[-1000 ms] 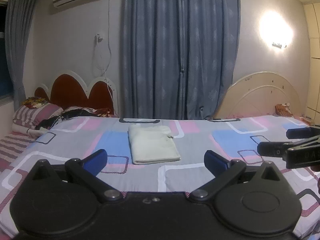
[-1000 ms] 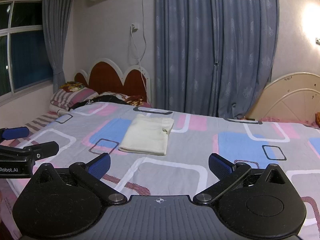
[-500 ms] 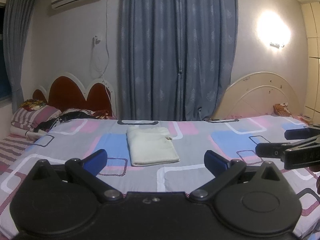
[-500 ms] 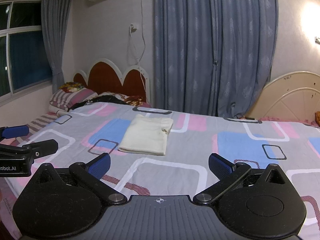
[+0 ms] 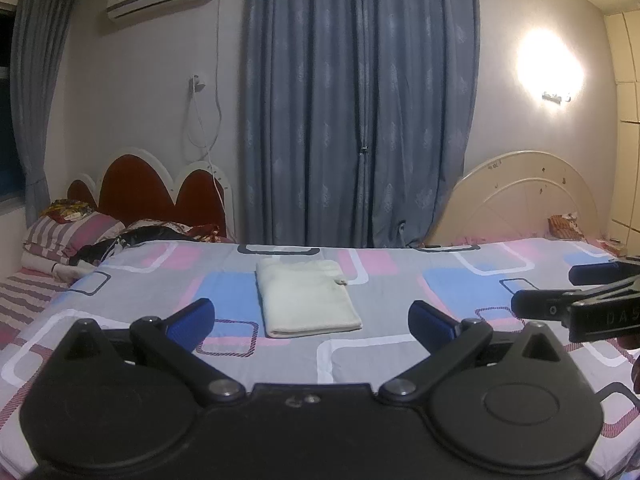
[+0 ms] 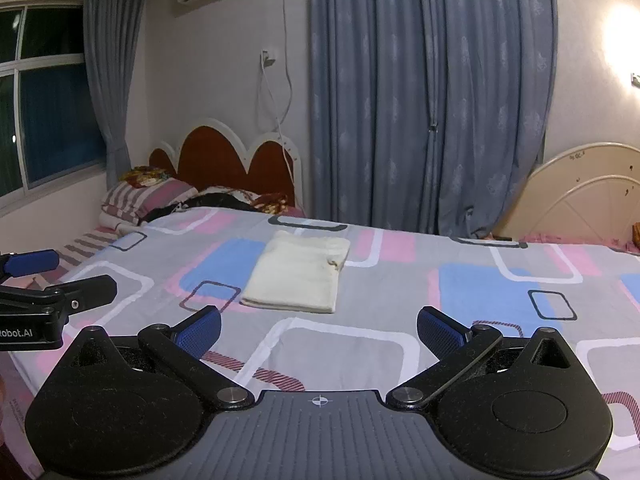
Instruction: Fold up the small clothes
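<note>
A cream garment [image 5: 306, 298] lies folded into a neat rectangle on the patterned bedsheet [image 5: 400, 292], toward the far side of the bed. In the right wrist view the same garment [image 6: 298, 276] sits ahead and slightly left. My left gripper [image 5: 312, 320] is open, held above the near part of the bed, nothing between its blue pads. My right gripper [image 6: 318, 330] is open too and empty. Each gripper shows at the edge of the other's view: the right gripper [image 5: 556, 292] on the right, the left gripper [image 6: 60, 276] on the left.
Striped pillows [image 5: 70, 236] and dark clothes [image 5: 132, 238] lie by the red headboard [image 5: 152, 196] at the left. A cream footboard [image 5: 516, 200] stands at the right. Grey-blue curtains [image 5: 356, 100] hang behind the bed, a window [image 6: 44, 120] at the left.
Both grippers have lifted and pulled back slightly, so the folded garment sits a little lower in view. Both stay open; the garment has not moved.
</note>
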Demonstrator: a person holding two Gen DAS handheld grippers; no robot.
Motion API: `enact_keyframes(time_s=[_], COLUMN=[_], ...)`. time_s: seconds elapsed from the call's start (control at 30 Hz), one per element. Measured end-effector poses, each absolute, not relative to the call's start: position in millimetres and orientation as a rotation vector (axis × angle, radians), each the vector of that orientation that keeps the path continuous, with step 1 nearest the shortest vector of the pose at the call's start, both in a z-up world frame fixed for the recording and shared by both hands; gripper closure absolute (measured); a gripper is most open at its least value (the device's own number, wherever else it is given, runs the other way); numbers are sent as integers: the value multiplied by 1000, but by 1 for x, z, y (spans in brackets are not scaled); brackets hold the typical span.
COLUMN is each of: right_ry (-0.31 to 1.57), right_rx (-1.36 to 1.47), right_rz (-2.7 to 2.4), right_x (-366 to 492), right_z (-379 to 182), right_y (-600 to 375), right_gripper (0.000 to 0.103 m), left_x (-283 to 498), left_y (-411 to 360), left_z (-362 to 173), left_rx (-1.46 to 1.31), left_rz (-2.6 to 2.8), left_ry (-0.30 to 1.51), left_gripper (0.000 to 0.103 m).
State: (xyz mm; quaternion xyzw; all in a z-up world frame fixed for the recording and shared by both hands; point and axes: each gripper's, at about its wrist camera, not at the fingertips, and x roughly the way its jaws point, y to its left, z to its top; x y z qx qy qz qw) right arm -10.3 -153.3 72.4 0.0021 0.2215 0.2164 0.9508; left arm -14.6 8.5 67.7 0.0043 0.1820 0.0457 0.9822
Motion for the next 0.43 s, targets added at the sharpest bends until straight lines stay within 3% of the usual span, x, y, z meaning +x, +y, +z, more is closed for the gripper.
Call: enact_keyframes(time_s=[0.43], right_ry=[449], right_rx=[4], right_rz=[452], right_x=[-8], right_z=[75], right_y=[-145], right_gripper=[0], left_x=[-15], left_y=[11], left_z=[65], left_rx=[1], left_rz=[90], left_ry=[357], left_gripper=[0])
